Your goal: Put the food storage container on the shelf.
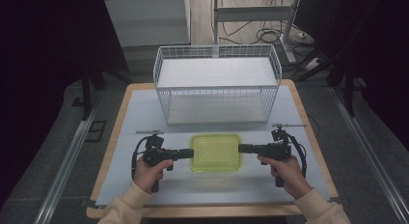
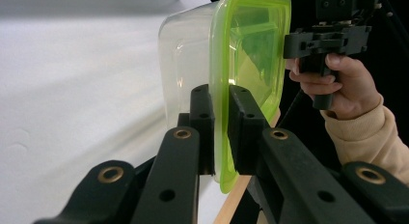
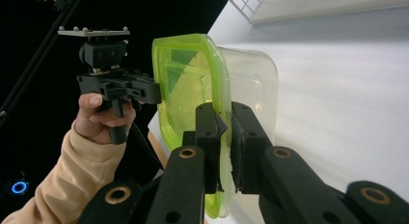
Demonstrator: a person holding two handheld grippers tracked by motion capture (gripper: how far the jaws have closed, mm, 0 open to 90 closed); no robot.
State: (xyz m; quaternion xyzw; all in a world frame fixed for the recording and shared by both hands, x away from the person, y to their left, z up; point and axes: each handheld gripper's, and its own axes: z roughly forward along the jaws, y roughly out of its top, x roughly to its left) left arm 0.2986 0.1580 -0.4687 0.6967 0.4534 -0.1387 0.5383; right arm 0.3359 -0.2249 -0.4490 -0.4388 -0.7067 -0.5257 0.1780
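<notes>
Both grippers – left (image 1: 185, 153), right (image 1: 245, 148) – are pinching the green-lidded container (image 1: 215, 152) at 9 and 3, fingers clamped on its rim, basket (image 1: 217, 84) at 12 – I'd be lifting evenly.

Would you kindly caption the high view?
Two handheld grippers clamp a green-lidded clear plastic container before a white wire basket.
</notes>
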